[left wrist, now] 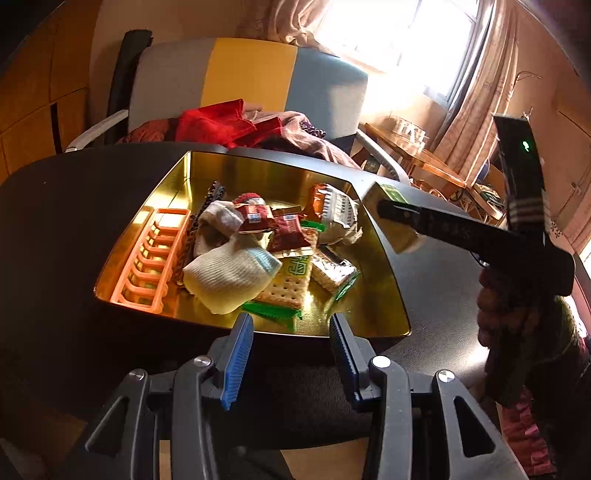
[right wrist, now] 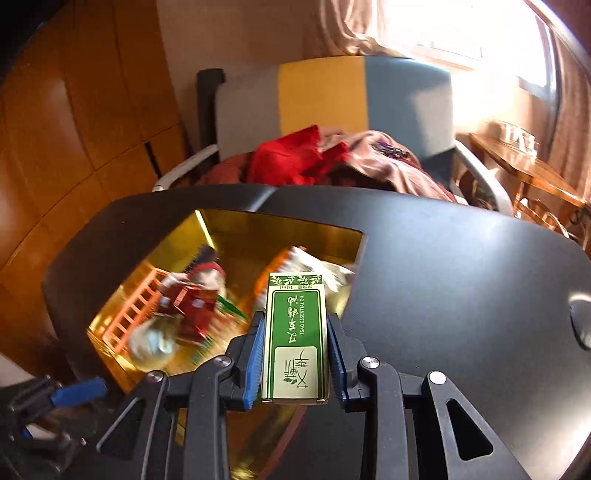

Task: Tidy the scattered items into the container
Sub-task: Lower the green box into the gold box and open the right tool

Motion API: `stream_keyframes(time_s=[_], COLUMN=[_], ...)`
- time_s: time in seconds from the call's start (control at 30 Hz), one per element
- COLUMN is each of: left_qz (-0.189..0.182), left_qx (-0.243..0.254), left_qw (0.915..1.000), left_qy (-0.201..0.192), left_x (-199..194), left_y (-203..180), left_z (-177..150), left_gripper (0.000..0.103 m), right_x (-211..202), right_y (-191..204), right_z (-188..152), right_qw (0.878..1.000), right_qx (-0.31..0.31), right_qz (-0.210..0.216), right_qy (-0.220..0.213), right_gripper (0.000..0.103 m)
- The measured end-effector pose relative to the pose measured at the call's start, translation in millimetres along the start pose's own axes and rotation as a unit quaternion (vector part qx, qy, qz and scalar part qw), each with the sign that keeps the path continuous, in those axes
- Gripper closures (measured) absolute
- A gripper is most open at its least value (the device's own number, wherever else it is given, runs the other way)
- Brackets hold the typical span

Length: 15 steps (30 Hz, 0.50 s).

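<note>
While clamped, box (right wrist: 297, 334) over tin (right wrist: 236, 225).

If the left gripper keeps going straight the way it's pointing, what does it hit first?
Likely the near rim of the gold tin, then the green-edged cracker packet just inside. The left gripper is open and empty; its height over the rim is unclear.

Beyond your dark table (left wrist: 74, 221) stands a grey, yellow and blue chair (left wrist: 251, 77) heaped with clothes (left wrist: 218, 122); wood panelling (right wrist: 66, 129) left, a bright curtained window (left wrist: 406, 33) right, perhaps a glass side table (left wrist: 417, 151) beneath
</note>
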<state>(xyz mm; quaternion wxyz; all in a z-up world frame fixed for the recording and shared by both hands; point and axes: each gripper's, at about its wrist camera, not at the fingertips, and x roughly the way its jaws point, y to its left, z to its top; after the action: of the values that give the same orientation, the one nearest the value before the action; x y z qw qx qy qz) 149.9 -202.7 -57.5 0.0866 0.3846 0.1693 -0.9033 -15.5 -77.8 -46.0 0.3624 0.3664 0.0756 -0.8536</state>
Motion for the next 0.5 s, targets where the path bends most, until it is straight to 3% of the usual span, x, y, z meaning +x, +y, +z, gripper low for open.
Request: stream_keyframes(time_s=[0.27, 0.5], left_qz=[0.014, 0.028], left_qx=[-0.025, -0.024], left_qw=[0.9996, 0.9993], left_qy=[-0.004, -0.009], left_x=[-3.5, -4.2], left_y=[17.4, 17.3], left_z=[-2.2, 1.5], left_gripper=[0.059, 0.058], right_x=[46.4, 71.6], right_y=[39.3, 48.5], right_z=[12.9, 17.4], right_qw=[0.999, 0.998], right_qx=[-0.018, -0.033], right_qz=[0.007, 0.012], right_qy=[0.028, 0.054], right_gripper=[0.072, 0.071])
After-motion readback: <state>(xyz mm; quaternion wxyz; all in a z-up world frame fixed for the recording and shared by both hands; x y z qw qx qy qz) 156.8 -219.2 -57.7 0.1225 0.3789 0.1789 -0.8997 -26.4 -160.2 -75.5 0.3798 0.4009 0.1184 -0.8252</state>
